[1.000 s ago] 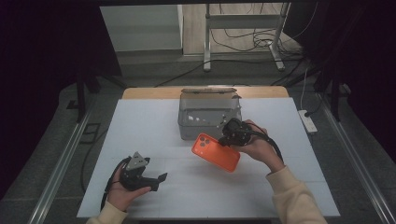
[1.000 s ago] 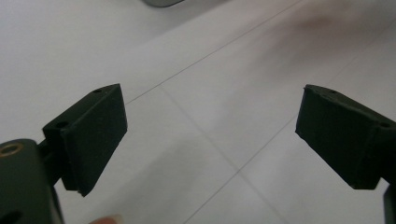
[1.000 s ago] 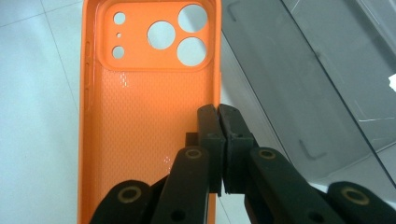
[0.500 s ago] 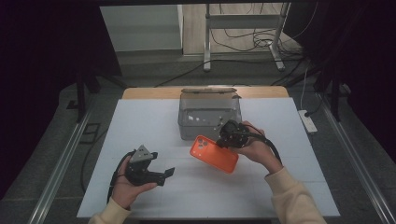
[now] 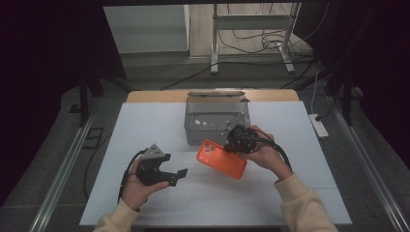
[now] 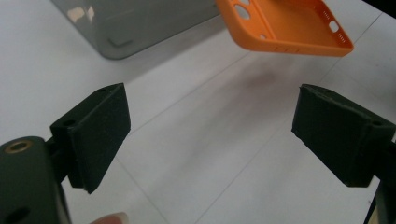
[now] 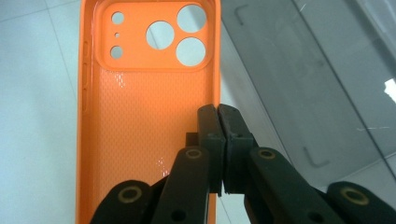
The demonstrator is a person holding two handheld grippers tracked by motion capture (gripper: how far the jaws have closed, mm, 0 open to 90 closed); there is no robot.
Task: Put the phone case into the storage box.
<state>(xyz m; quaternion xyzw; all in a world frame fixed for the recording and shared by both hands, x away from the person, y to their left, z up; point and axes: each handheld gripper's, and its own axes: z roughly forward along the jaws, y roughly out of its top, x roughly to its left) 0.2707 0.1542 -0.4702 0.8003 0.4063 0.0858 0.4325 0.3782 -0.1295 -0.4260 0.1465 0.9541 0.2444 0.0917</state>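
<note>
An orange phone case (image 5: pixel 221 159) with round camera holes hangs just above the white table, in front of a grey box. My right gripper (image 5: pixel 235 143) is shut on the case's long side wall; in the right gripper view the jaws pinch that edge (image 7: pixel 218 116) and the open inside of the case (image 7: pixel 144 102) faces the camera. My left gripper (image 5: pixel 176 175) is held low at the front left, open, with nothing between its pads (image 6: pixel 98 133). In the left gripper view the case (image 6: pixel 285 23) floats ahead of the jaws, apart from them.
A grey open-topped box (image 5: pixel 217 119) stands at the table's middle back, close behind the case. The white tabletop (image 5: pixel 145 125) is bare at the left. A power strip (image 5: pixel 319 126) lies past the right edge. Cables and a stand's legs sit on the floor behind.
My left gripper has moved right and a little forward toward the case. The right gripper has carried the case slightly left, still gripped.
</note>
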